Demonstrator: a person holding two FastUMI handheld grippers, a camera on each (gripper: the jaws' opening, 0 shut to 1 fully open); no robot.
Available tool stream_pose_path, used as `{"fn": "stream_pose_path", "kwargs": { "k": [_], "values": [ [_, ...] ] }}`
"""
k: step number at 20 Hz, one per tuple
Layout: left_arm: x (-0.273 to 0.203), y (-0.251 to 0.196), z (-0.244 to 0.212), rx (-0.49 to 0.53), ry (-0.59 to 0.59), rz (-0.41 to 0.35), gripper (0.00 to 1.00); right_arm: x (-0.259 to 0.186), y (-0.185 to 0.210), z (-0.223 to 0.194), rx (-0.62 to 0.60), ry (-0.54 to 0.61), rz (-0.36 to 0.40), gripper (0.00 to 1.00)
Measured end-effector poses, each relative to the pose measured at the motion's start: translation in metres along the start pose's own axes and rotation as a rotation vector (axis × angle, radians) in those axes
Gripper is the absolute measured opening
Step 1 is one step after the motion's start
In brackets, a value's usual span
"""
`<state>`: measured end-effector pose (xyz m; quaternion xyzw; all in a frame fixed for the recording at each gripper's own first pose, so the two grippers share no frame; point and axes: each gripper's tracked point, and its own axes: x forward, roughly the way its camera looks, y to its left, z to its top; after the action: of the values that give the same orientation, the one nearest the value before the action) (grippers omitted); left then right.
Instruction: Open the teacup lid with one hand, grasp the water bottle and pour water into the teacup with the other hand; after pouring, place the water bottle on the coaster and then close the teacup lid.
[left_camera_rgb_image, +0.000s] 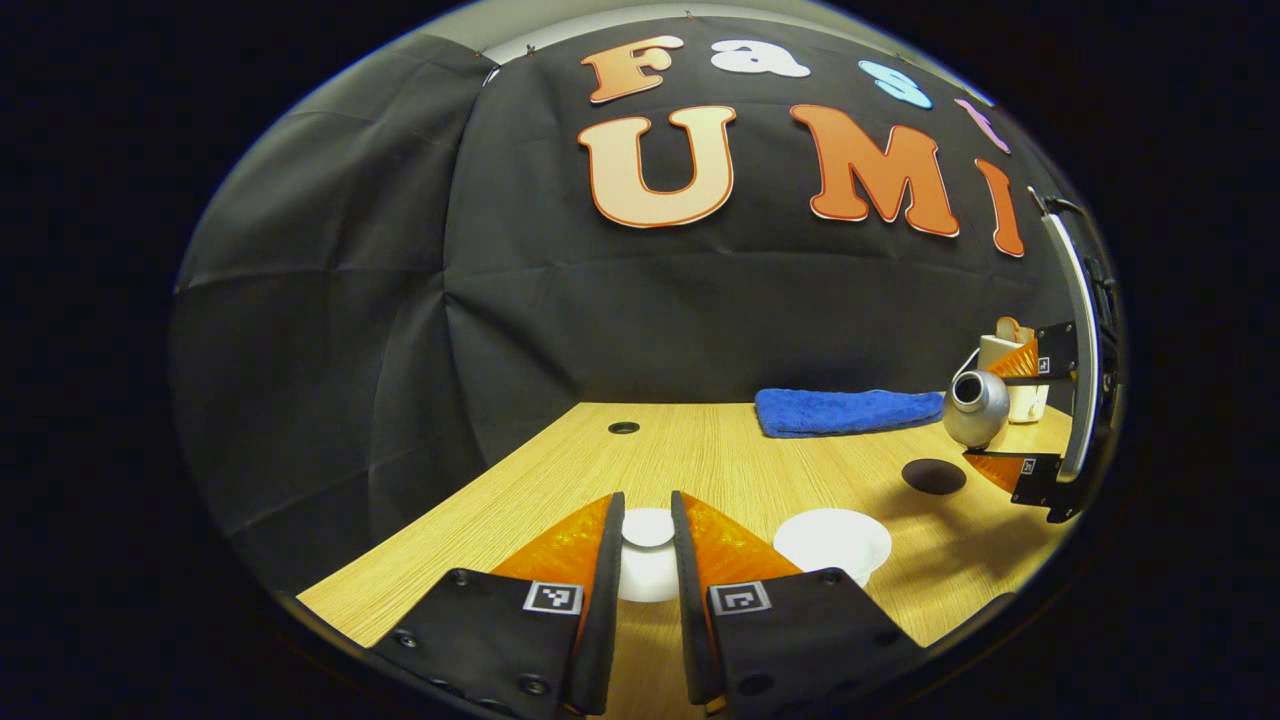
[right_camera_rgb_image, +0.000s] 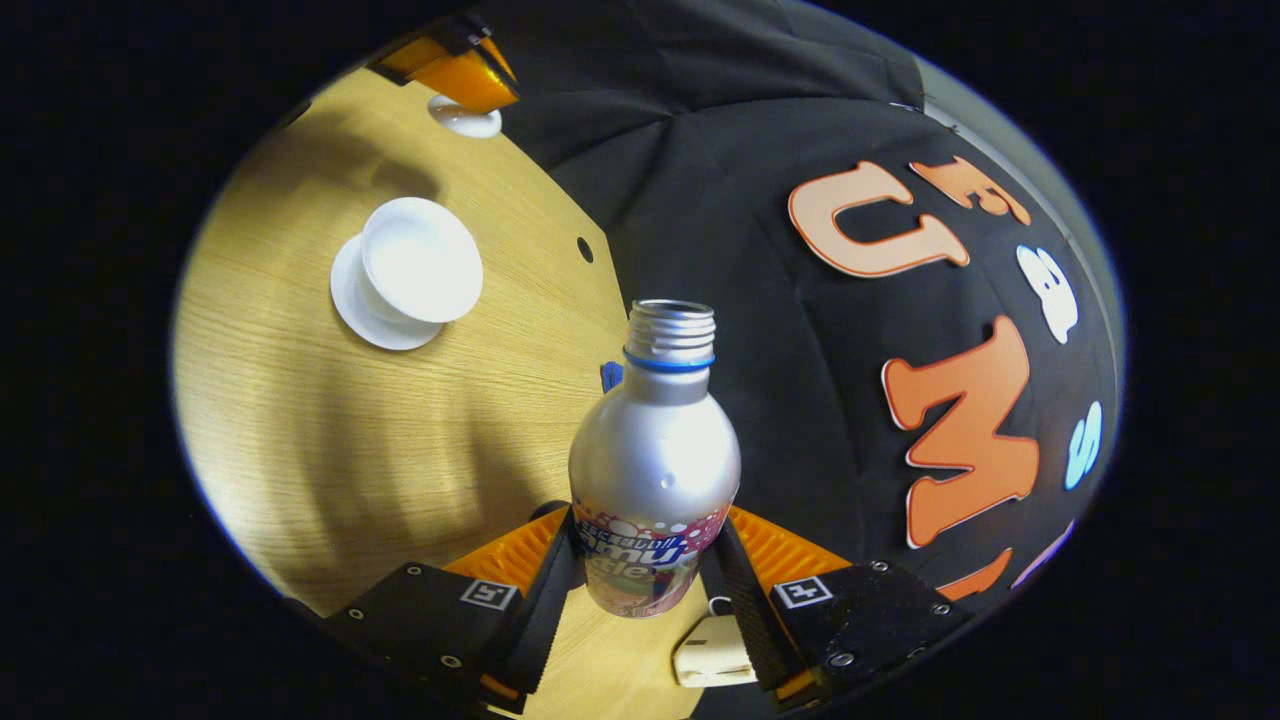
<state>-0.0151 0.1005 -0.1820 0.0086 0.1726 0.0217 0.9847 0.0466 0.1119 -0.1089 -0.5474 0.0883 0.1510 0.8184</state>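
Left gripper low over the pale wood-grain counter, jaws clenched on the round knob of the glossy white ceramic teacup lid, lid raised off the cup. Just beside at 3 o'clock, the lidless white ceramic teacup, smooth round rim facing up. Farther off at 2 o'clock, a dark round coaster flat on the counter, a folded blue fluffy towel at the back by the creased black cloth wall, a small round hole in the counter near 12 o'clock.

Right gripper with jaws grasping the lower, printed body of the brushed silver metal water bottle, held off the counter and tilted, threaded uncapped neck with a blue ring pointing to 12 o'clock. In the right gripper view, teacup on its white saucer at 10 o'clock, well apart from the bottle mouth. Small cream-coloured object at 6 o'clock, too hidden to identify.
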Motion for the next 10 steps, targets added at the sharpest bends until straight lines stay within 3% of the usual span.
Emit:
{"fn": "stream_pose_path", "kwargs": {
  "k": [1,2,10],
  "values": [
    [-0.0002,0.0018,-0.001,-0.002,0.003,0.0,0.28,-0.0026,-0.0002,0.0029,-0.026,-0.005,-0.008,0.78],
    [-0.0005,0.0031,-0.0012,-0.003,0.003,0.002,0.32,-0.0047,0.0003,0.0033,-0.05,-0.011,-0.013,0.78],
    [-0.0003,0.0103,-0.0026,-0.003,0.002,0.007,0.32,0.0021,-0.0093,-0.0027,-0.242,-0.043,-0.079,0.78]
  ]
}}
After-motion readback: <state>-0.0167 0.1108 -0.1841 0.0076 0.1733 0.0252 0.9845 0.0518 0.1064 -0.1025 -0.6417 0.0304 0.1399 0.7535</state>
